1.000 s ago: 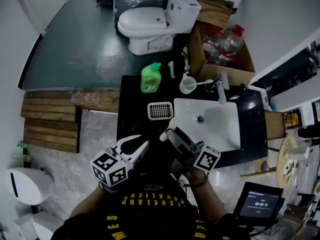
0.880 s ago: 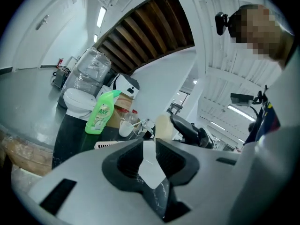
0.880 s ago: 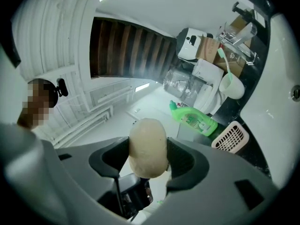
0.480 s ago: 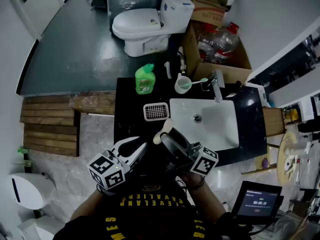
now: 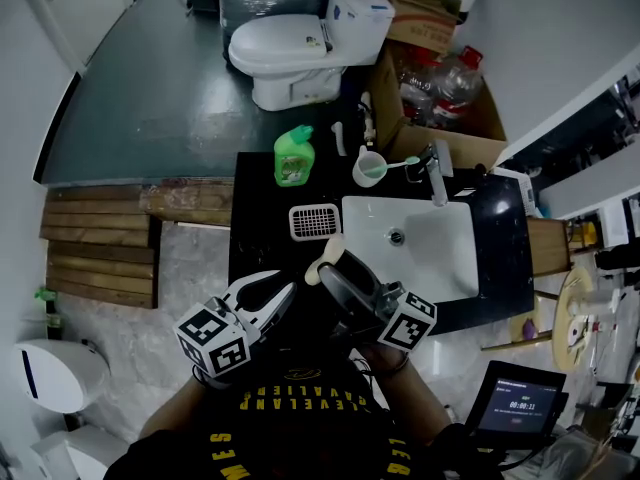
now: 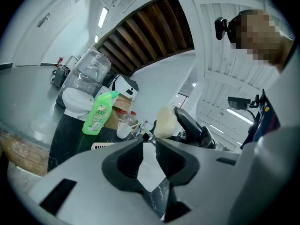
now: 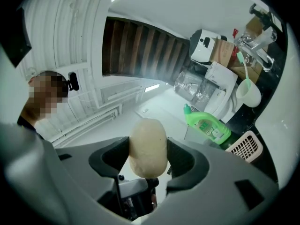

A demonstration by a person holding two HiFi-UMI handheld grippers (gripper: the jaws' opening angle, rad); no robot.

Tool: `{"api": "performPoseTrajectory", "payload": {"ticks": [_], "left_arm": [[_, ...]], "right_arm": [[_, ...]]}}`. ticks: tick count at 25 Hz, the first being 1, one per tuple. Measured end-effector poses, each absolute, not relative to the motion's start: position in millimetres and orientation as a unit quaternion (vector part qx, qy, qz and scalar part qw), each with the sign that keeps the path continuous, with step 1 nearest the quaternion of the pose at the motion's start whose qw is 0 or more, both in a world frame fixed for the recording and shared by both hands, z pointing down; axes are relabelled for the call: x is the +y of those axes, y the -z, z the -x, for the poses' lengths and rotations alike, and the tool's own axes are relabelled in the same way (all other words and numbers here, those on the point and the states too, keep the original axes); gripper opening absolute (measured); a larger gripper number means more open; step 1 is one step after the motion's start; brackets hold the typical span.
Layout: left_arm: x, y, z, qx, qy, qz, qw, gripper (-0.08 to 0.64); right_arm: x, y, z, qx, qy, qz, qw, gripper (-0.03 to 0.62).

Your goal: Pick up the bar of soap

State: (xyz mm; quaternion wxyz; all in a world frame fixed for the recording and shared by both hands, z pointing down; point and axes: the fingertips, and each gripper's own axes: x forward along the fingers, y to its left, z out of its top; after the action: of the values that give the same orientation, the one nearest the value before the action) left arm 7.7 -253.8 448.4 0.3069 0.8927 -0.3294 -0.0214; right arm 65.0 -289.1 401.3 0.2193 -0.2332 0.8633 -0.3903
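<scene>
- The fingers point(image 7: 182, 159) of the right gripper point(image 5: 335, 271) are clamped on the bar of soap point(image 7: 148, 146). One dark pad presses each broad face, so the rounded bar stands on end between them, which probably keeps a slippery shape from rolling out.
- The soap appears lifted clear of the black countertop point(image 5: 262, 253). It is held near the left edge of the white sink point(image 5: 445, 268), with the slotted soap dish point(image 5: 316, 221) a little beyond it.
- The left gripper point(image 6: 149, 156) has its fingers only narrowly apart with nothing between them. It hangs just beside the right one, seemingly kept out of the way since one gripper is enough for this pick.
- The pick looks essentially made; what matters now is steady squeeze.
</scene>
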Motion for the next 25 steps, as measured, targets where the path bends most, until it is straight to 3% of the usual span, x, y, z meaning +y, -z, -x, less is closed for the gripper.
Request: {"api": "performPoseTrajectory", "payload": {"ticks": [25], "left_arm": [[-258.3, -448.1, -0.5, -0.332, 0.026, -0.891, 0.31, 0.092]], "right_arm": [[-291.9, -398.5, -56.0, 0.868, 0.39, 0.22, 0.216, 0.267]]}}
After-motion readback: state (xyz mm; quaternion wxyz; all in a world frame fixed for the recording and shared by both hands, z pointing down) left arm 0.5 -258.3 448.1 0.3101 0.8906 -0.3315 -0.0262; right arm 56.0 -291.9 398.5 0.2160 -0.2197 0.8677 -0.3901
